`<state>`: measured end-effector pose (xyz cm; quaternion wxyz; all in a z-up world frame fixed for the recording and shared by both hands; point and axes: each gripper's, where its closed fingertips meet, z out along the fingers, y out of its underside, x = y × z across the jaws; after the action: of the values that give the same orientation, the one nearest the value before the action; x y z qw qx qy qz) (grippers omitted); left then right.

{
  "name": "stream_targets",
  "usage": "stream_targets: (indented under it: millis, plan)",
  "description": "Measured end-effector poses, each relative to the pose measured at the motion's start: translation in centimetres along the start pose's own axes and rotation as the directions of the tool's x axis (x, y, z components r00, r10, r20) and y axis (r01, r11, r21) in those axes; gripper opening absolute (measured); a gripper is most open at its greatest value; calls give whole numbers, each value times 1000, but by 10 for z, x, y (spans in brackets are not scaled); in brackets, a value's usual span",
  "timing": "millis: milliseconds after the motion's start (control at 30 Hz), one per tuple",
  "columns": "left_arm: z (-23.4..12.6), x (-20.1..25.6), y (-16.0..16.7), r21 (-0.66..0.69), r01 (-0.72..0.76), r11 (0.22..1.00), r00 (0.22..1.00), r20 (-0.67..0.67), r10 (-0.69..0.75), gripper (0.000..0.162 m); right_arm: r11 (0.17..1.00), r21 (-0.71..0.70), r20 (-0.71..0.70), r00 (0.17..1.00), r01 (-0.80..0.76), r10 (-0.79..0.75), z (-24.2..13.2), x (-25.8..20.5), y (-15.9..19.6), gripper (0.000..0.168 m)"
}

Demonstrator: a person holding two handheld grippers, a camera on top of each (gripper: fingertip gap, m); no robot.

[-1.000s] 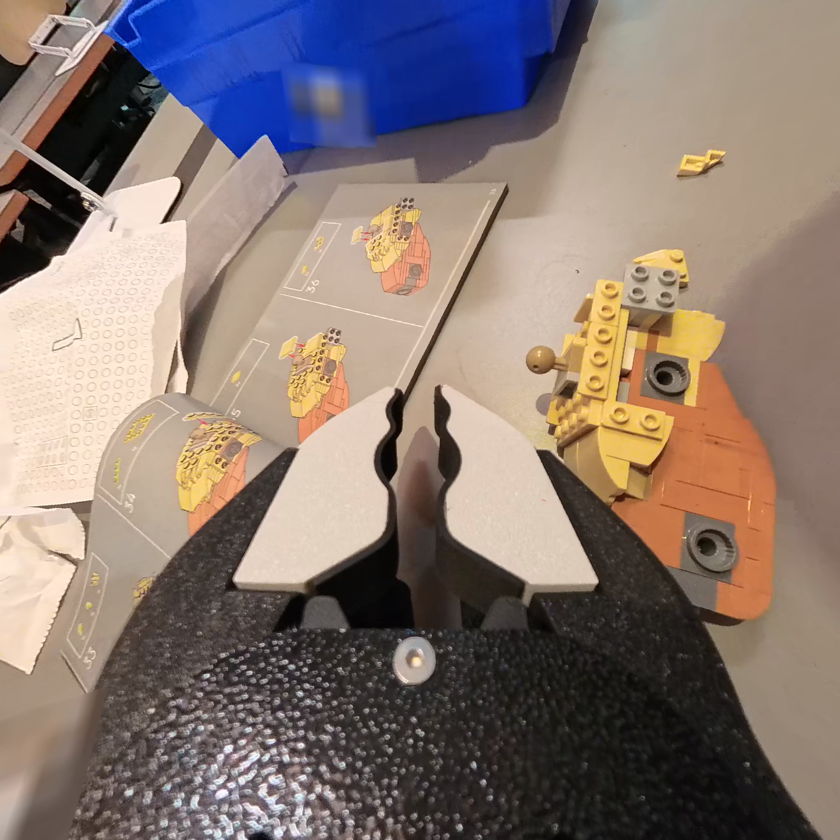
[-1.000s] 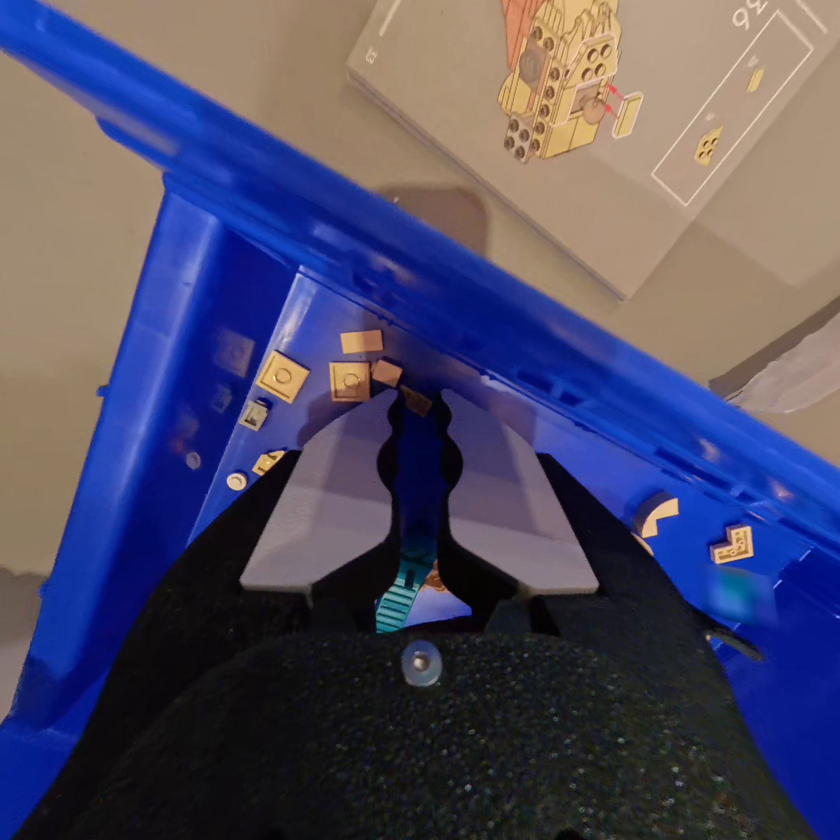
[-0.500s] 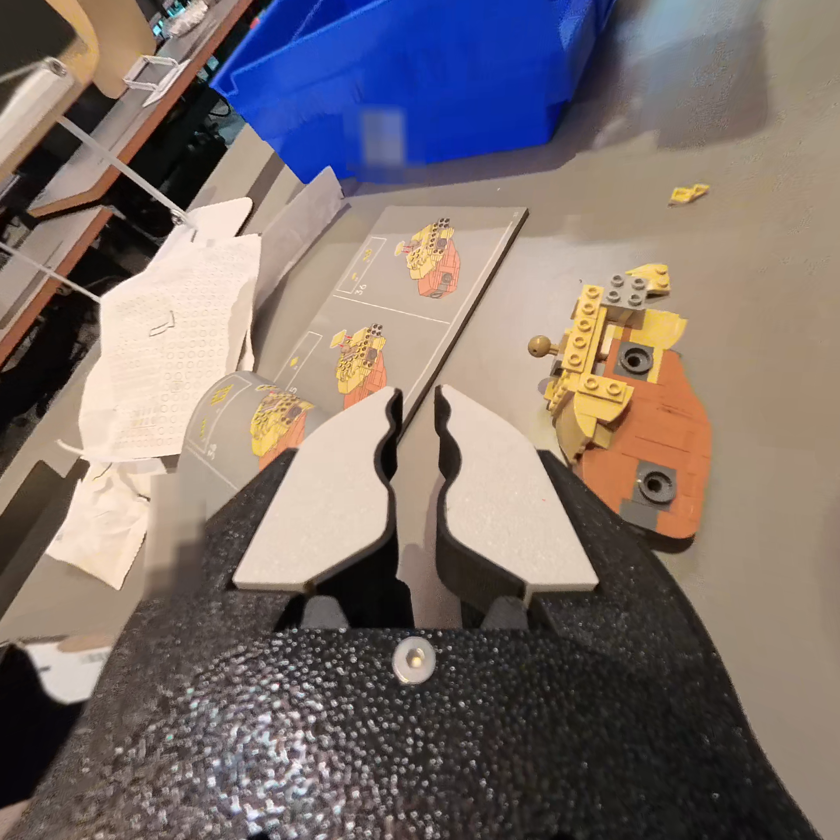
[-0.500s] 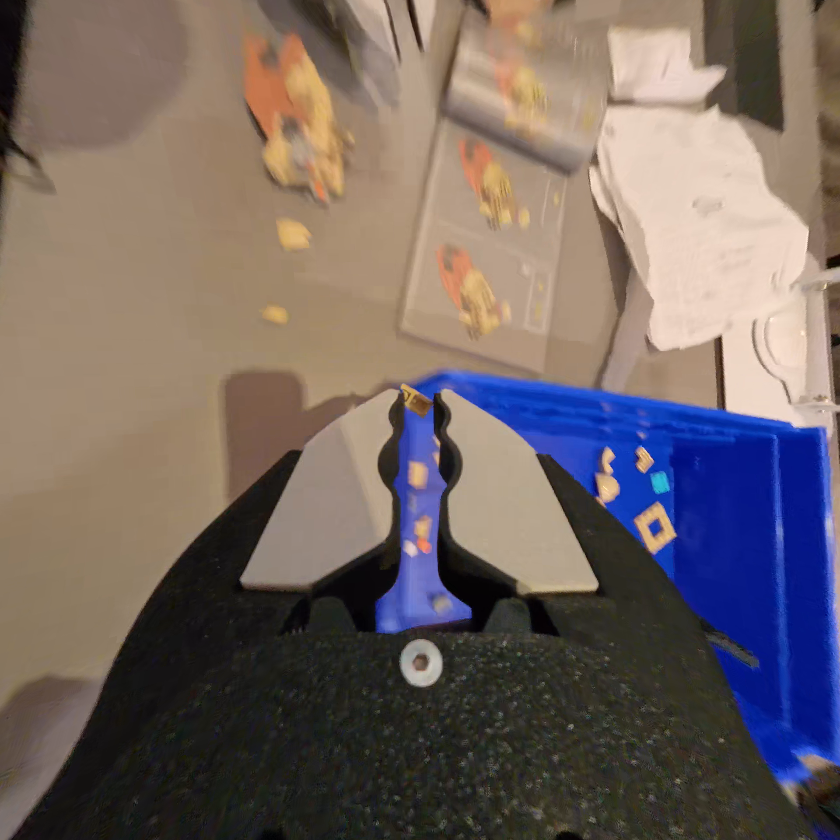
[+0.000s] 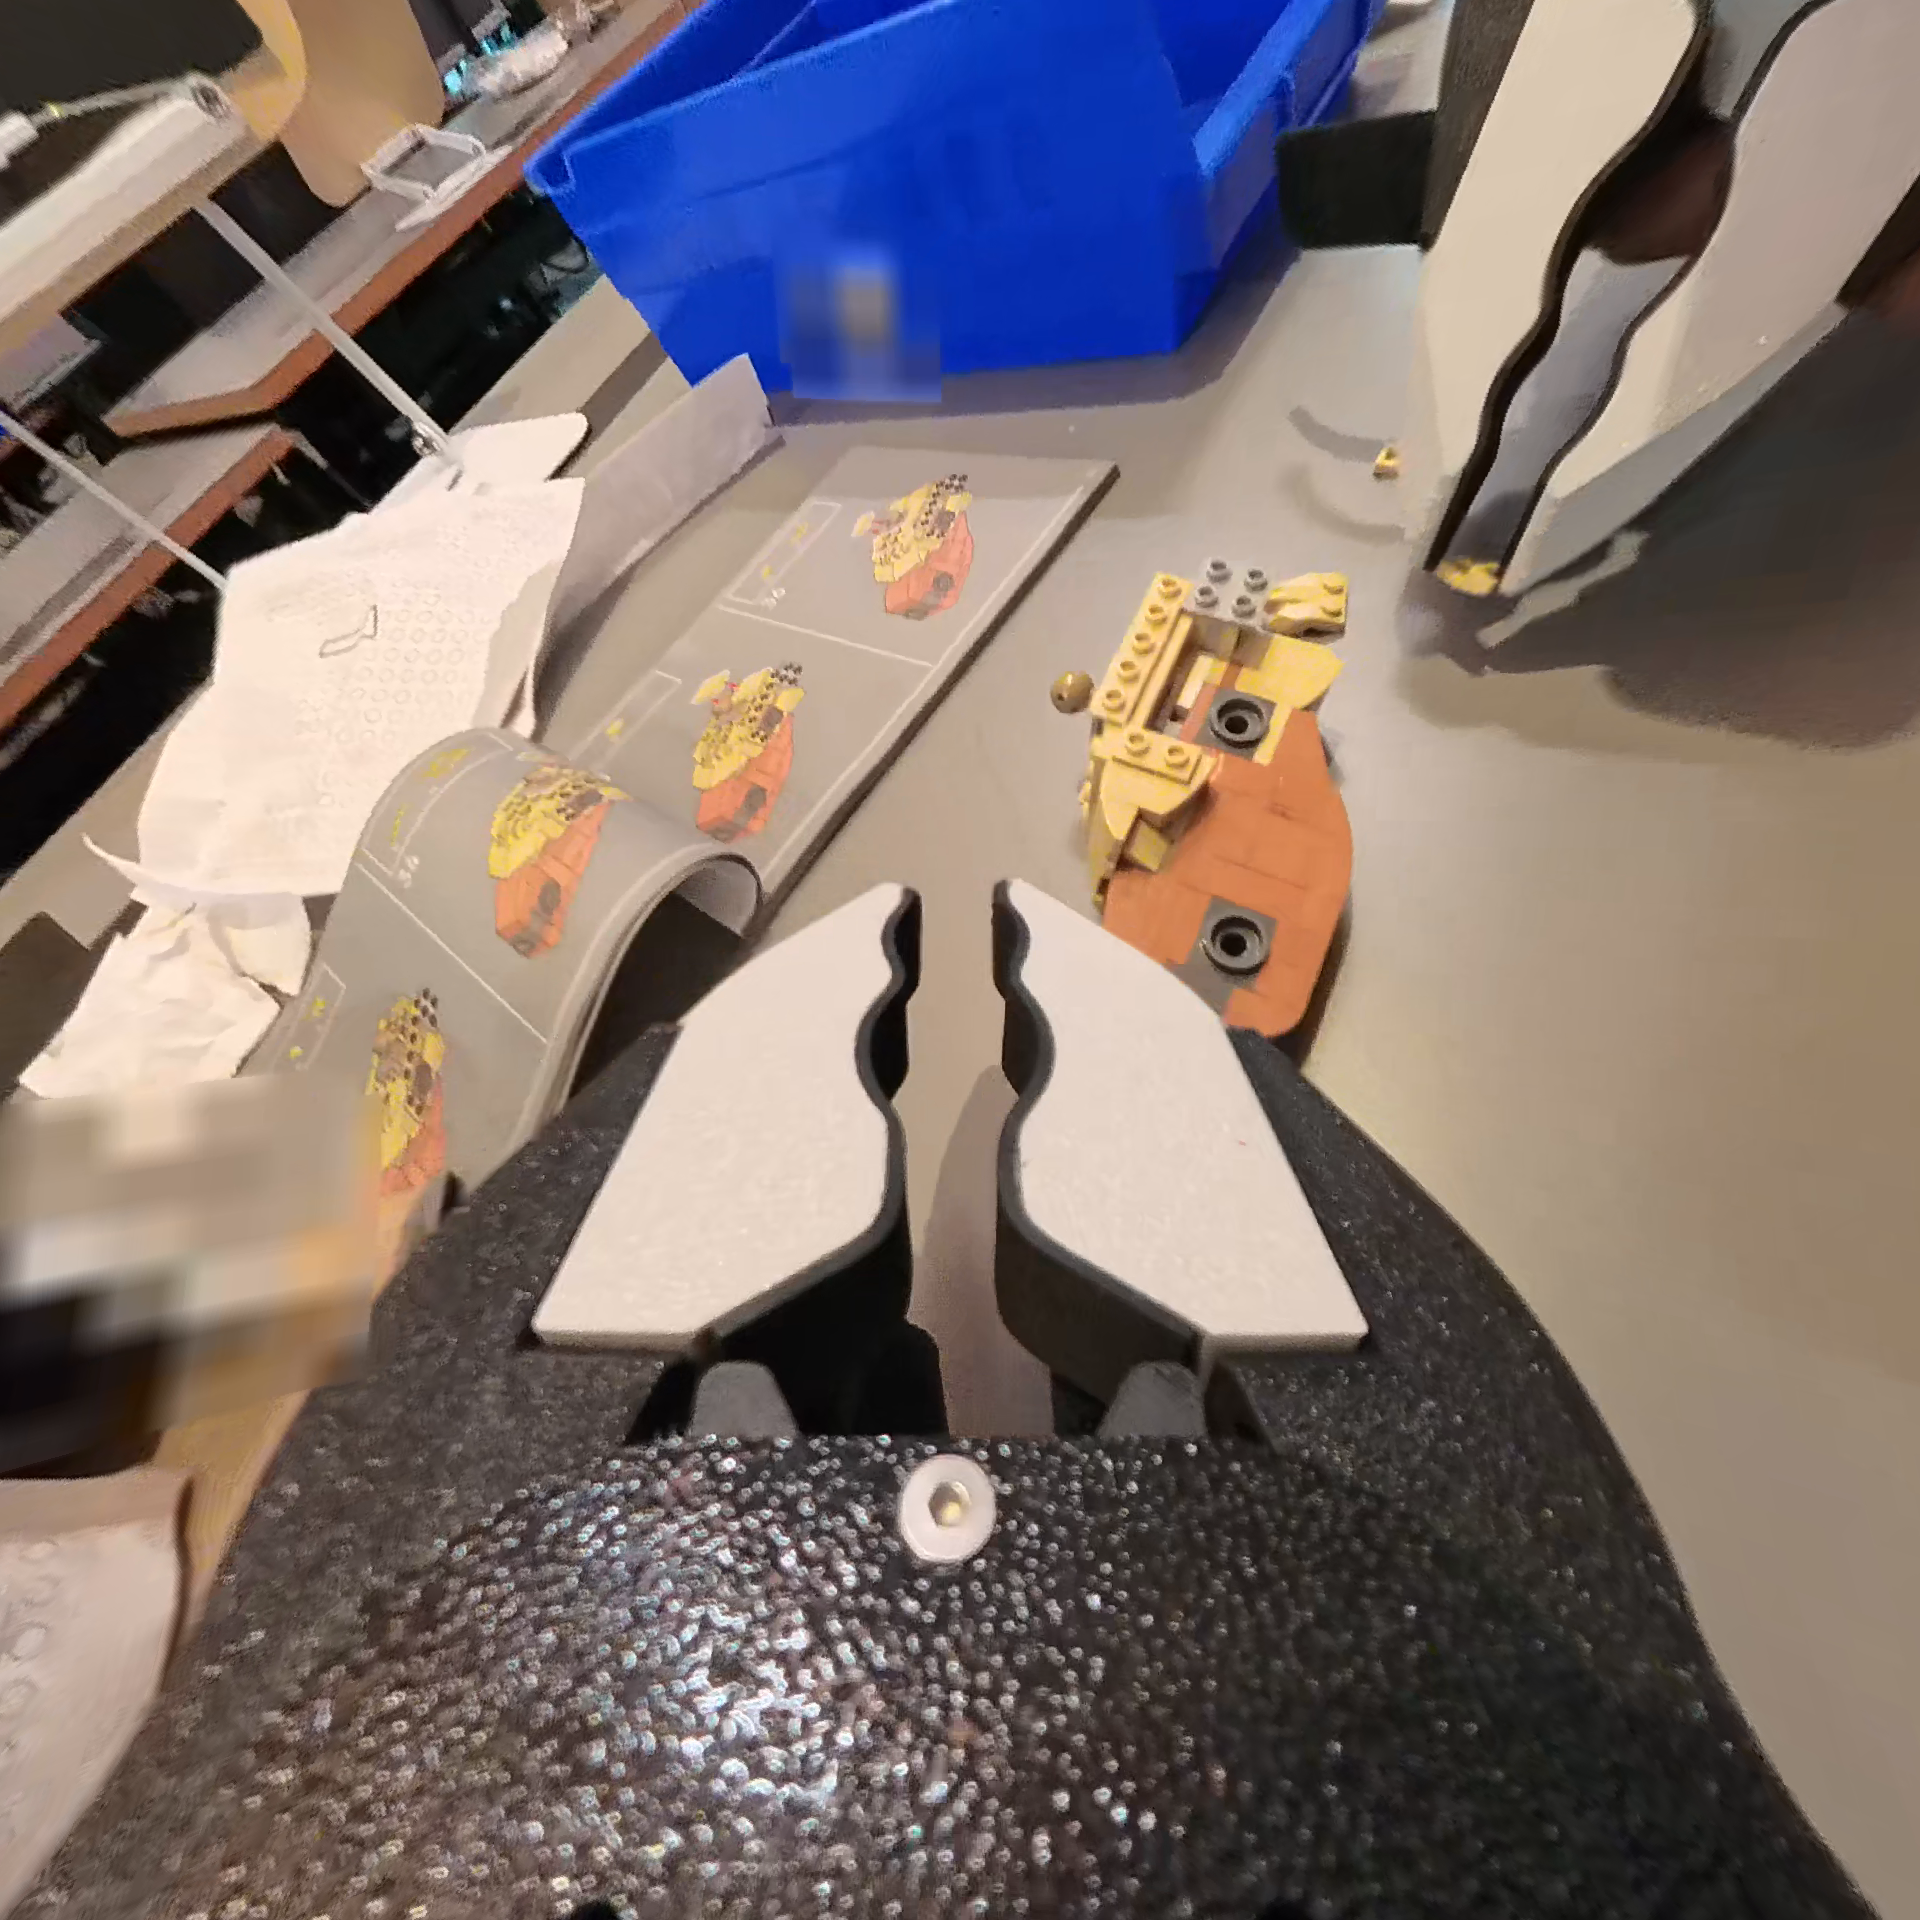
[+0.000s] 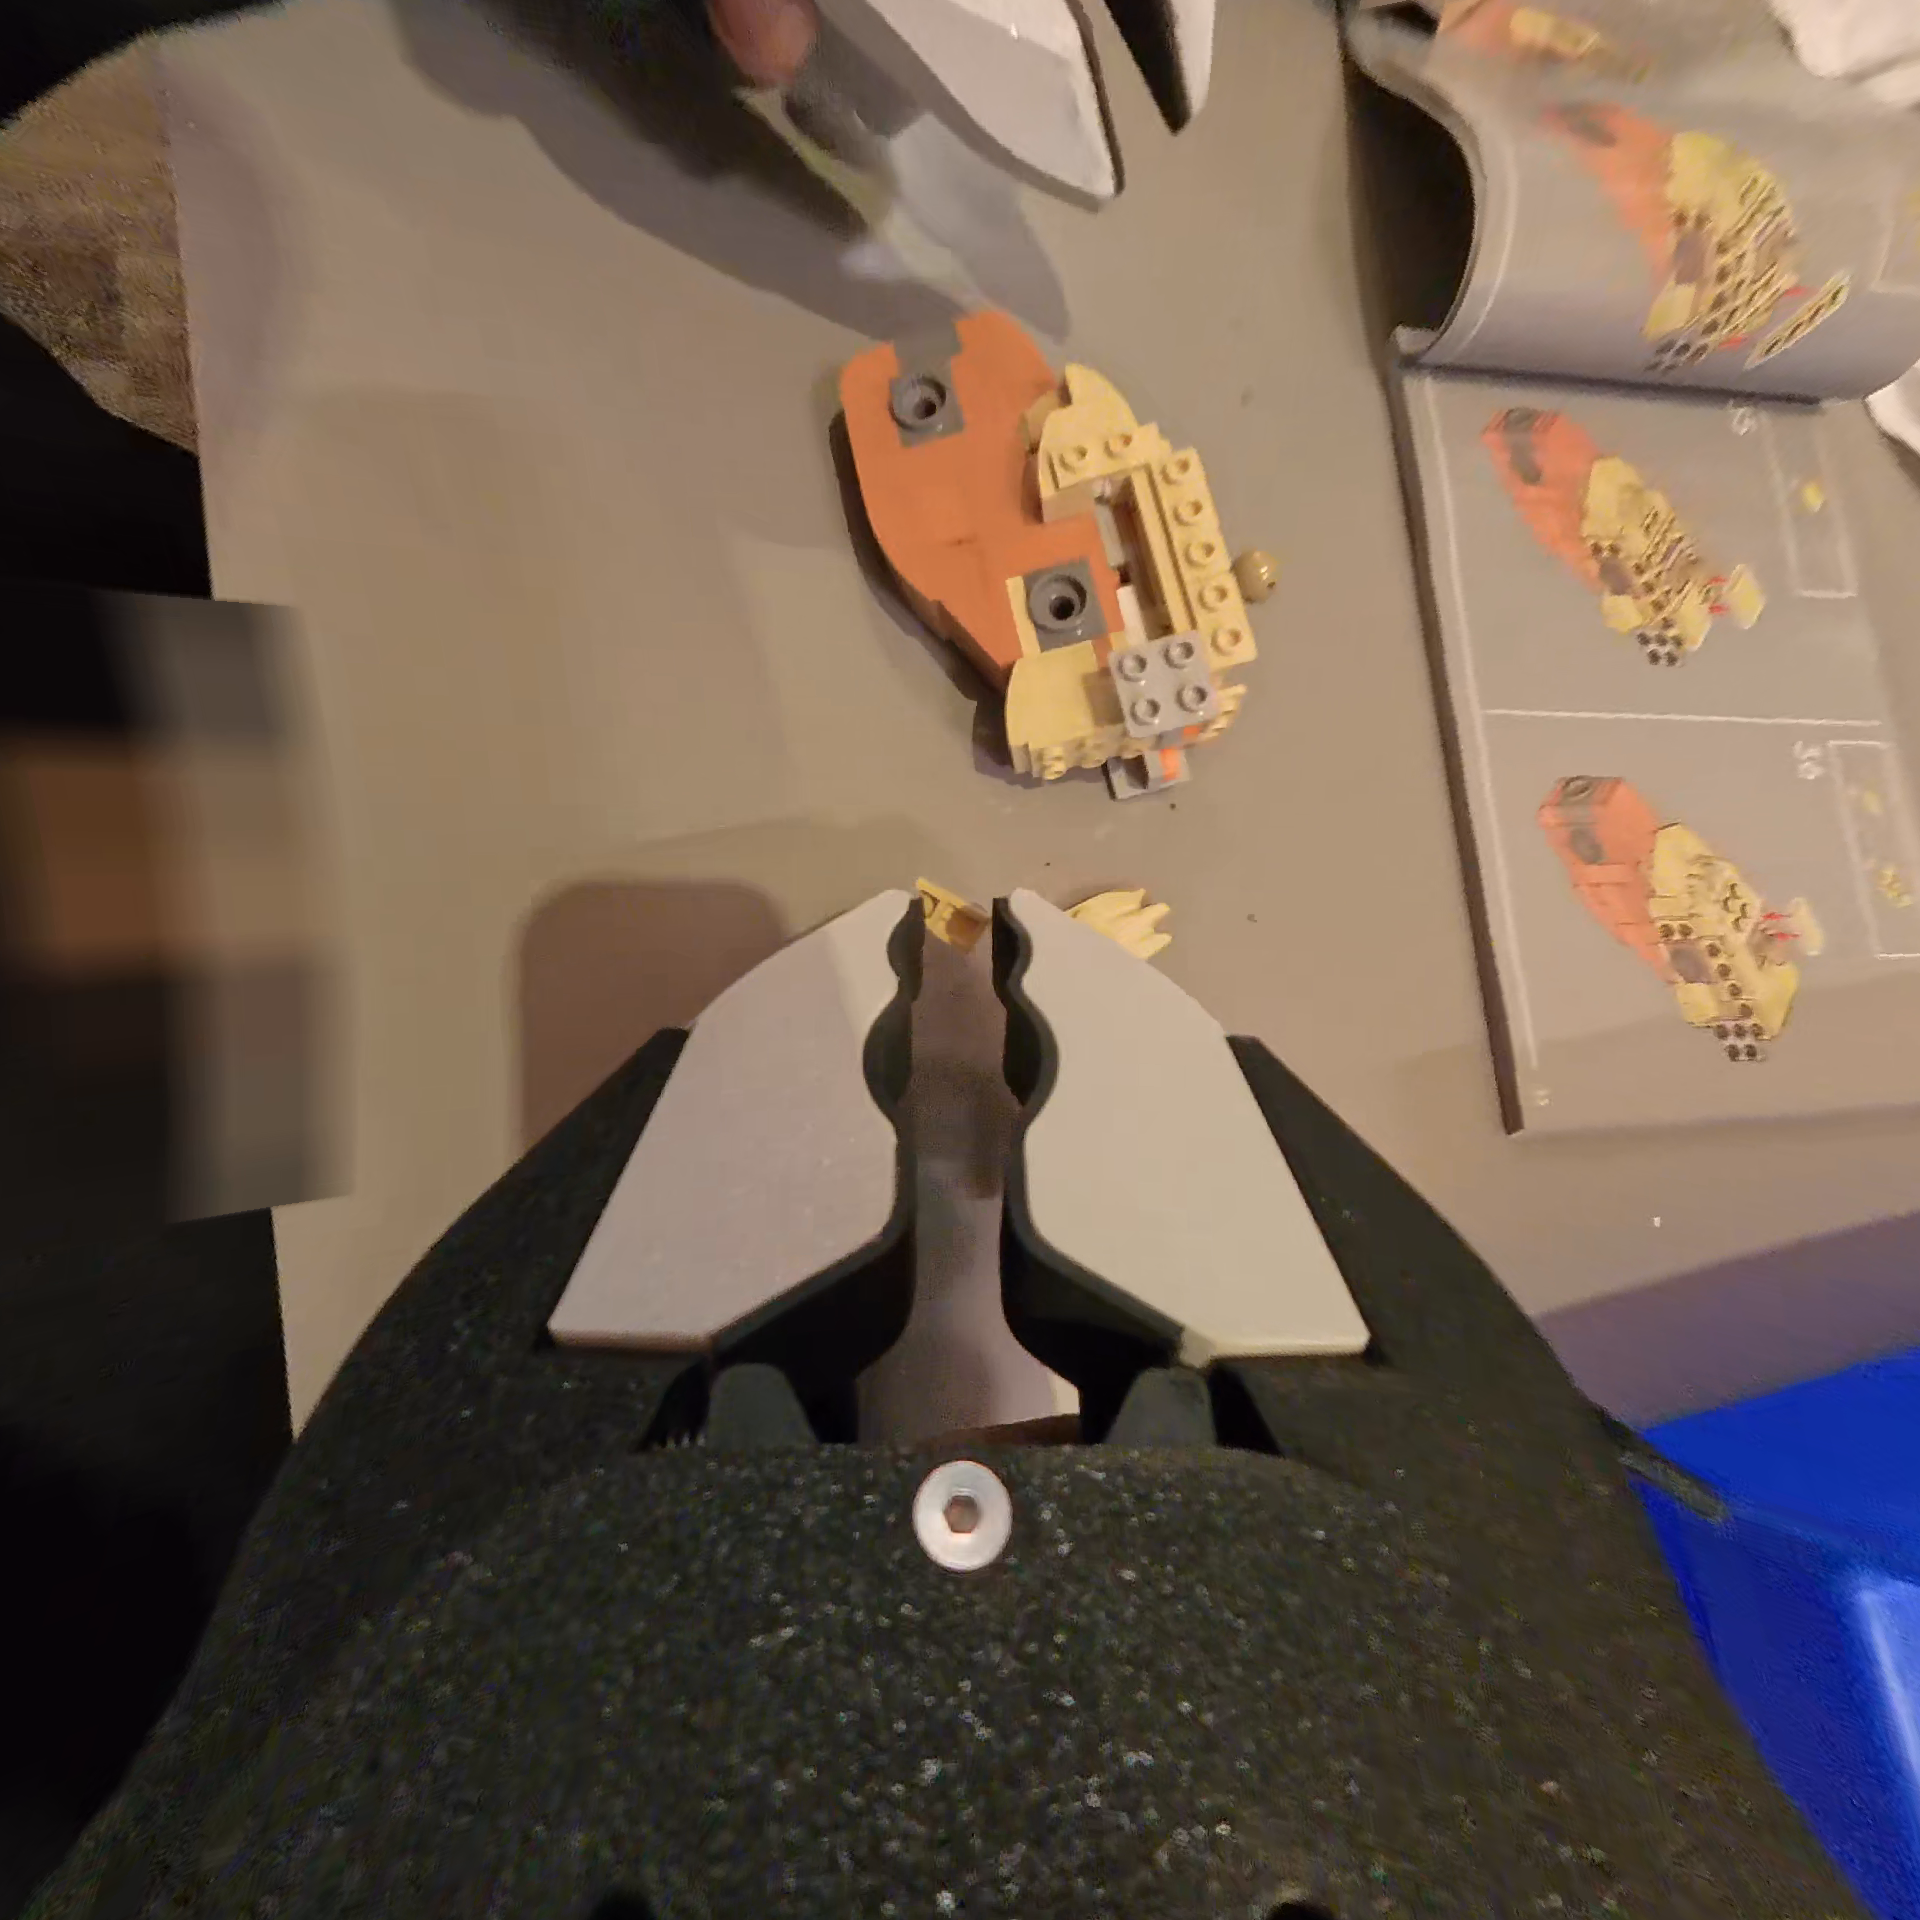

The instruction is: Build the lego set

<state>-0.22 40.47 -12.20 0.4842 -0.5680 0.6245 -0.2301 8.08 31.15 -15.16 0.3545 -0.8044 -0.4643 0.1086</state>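
Now that the right gripper (image 6: 954,914) has left the blue bin (image 6: 1808,1538) clenching a small tan piece (image 6: 954,918), it hovers just short of the half-built model (image 6: 1049,561), ready for fitting, while the left gripper (image 5: 954,902), slightly parted and empty, waits beside the model.

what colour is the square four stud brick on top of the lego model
Grey four-stud brick, among tan pieces; clearest in the right wrist view.

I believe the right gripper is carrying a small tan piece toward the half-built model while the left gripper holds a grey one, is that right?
Not quite: the left gripper holds nothing, as the left wrist view shows its jaws empty. The right gripper does carry a small tan piece toward the half-built model.
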Motion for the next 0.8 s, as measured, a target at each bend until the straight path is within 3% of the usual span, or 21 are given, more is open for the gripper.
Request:
stream_targets:
  millis: [467, 667, 800]
  plan:
    - [1, 13, 15, -83, -86, 993, 996, -21, 85, 13, 999, -2, -28, 999, -43, 43, 8, 3, 3, 19]
    - [-4, 14, 12, -52, -38, 998, 998, -56, 35, 13, 986, 121, -35, 993, -112, 117, -4, 18, -16, 28]
    - [-7, 24, 9, -39, 18, 999, 986, -165, -25, 14, 970, 178, -14, 985, -168, 174, 0, 35, -28, 40]
